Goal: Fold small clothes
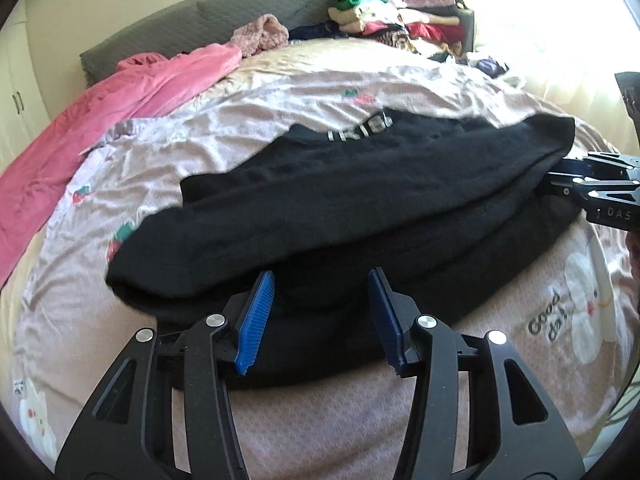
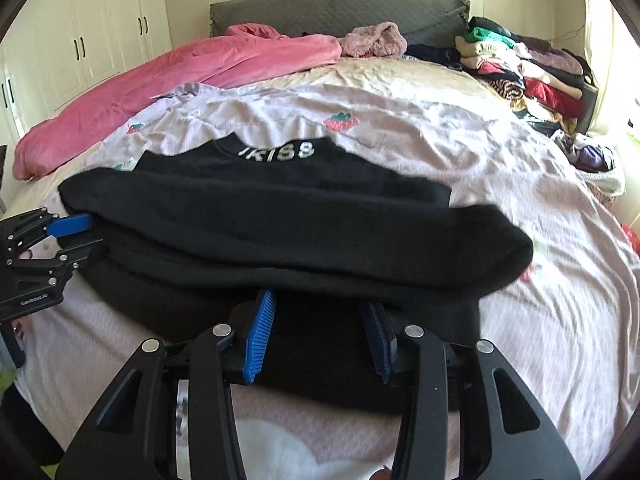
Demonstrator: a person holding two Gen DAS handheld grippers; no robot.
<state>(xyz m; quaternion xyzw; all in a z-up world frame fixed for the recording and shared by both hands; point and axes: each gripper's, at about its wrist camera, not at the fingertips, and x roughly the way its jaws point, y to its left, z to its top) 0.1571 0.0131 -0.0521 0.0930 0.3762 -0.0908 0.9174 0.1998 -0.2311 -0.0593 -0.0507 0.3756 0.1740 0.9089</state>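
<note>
A black sweater (image 1: 360, 184) (image 2: 280, 220) with white lettering at its collar lies folded across the bed, its upper layer doubled over toward me. My left gripper (image 1: 320, 276) sits at the near edge with its blue pads apart; the upper fold's edge drapes over the fingertips and flat black cloth lies between them. My right gripper (image 2: 320, 300) stands the same way at the sweater's near edge, pads apart, no cloth pinched. Each gripper also shows in the other's view, the left gripper (image 2: 86, 236) and the right gripper (image 1: 554, 176), tips at the sweater's ends.
The sweater rests on a pale pink bed cover (image 2: 500, 160) printed with strawberries. A pink blanket (image 1: 100, 112) (image 2: 160, 80) lies along the far left. A pile of clothes (image 1: 400, 16) (image 2: 520, 68) sits at the far right by the grey headboard (image 2: 340, 8). White wardrobes (image 2: 80, 40) stand at left.
</note>
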